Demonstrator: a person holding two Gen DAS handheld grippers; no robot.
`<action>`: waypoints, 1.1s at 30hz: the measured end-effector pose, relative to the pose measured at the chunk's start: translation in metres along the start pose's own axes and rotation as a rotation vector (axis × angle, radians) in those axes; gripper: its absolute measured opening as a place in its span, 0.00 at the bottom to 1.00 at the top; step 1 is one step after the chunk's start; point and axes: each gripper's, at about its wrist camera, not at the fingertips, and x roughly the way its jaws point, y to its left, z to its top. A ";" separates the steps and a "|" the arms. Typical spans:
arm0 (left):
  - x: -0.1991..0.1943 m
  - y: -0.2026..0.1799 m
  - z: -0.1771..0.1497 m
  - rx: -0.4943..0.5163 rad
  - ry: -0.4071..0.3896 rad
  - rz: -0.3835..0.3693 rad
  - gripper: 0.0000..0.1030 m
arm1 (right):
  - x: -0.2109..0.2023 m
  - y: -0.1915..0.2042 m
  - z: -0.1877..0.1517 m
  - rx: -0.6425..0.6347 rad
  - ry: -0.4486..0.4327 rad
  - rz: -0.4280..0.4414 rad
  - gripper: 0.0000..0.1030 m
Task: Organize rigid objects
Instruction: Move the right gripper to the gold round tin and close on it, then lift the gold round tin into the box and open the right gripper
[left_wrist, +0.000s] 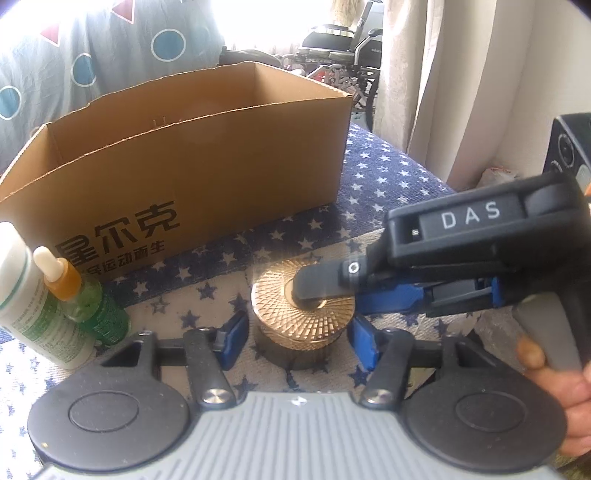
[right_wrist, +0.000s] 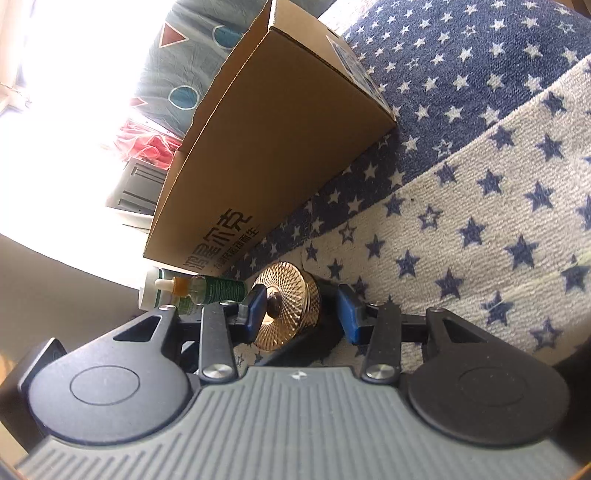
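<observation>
Here the star-patterned cloth (left_wrist: 384, 173) covers the surface, dark blue at the far side and pale with blue stars near me. On it stands the open cardboard box (left_wrist: 207, 166) with black Chinese print on its front wall. In front of the box, to the left, are a white bottle (left_wrist: 33, 295) with green print and just beside it a small green dropper bottle (left_wrist: 85, 299) with an orange neck.

The jar with a gold ribbed lid (left_wrist: 304, 314) sits on the pale part of the cloth, in front of the box. My left claw (left_wrist: 299, 341) is spread wide, one blue pad on each side of the jar, and I see a gap on both sides.

My right claw (left_wrist: 317, 291) comes in from the right, turned on its side. In the right wrist view its fingers (right_wrist: 255, 306) are apart: one blue pad lies at the small knob (right_wrist: 275, 306) in the middle of the lid, the other is behind the jar's base, not pressing it. I cannot tell if the first pad touches the knob.
</observation>
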 end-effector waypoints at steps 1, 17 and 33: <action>0.000 -0.001 0.001 0.002 -0.003 0.002 0.56 | 0.000 0.000 0.000 0.000 -0.003 0.001 0.40; 0.014 -0.002 0.011 0.026 0.013 -0.015 0.56 | -0.008 -0.001 0.003 0.002 -0.028 -0.021 0.38; 0.022 -0.003 0.015 0.005 0.032 -0.012 0.58 | -0.005 -0.003 0.002 0.013 -0.025 -0.020 0.42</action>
